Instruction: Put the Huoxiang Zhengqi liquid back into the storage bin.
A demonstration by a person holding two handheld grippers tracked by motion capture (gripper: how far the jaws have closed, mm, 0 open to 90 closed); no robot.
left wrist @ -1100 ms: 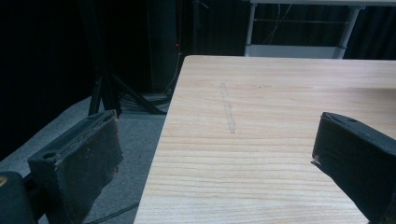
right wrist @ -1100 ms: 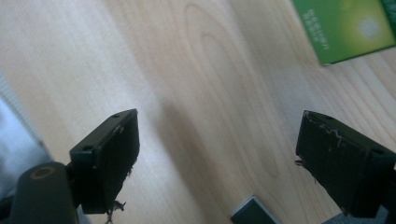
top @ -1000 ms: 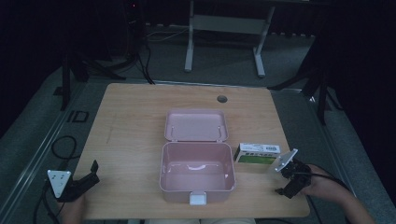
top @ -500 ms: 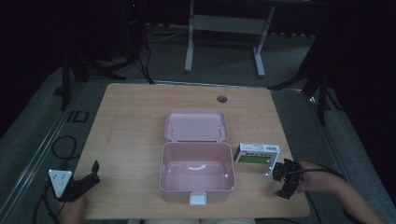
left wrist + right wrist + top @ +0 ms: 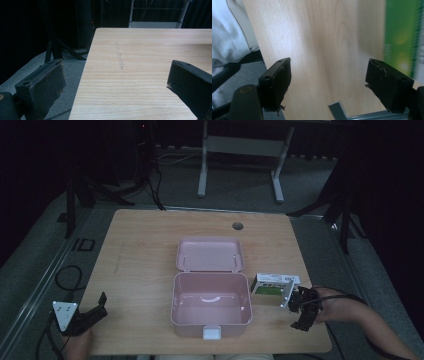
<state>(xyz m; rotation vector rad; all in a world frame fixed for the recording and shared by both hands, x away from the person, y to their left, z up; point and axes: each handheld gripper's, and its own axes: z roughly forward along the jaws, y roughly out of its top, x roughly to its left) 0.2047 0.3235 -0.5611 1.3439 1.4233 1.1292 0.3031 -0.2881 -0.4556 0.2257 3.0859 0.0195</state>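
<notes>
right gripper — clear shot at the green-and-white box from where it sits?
Probably yes. The right gripper is just beside the green-and-white box, jaws open and empty, having just narrowed a bit. Only bare table lies between them; the pink case sits off to the box's other side.

High overhead – two close table-level views

Right gripper [image 5: 301,309] — shifted: a second ago it lay at the right end of the green and white box [image 5: 275,284], its grey plate beside the box's corner; now it sits nearer the table's front edge [image 5: 280,347], just below that box. Jaws — lately narrowing a little, nothing between them, wide apart.
</notes>
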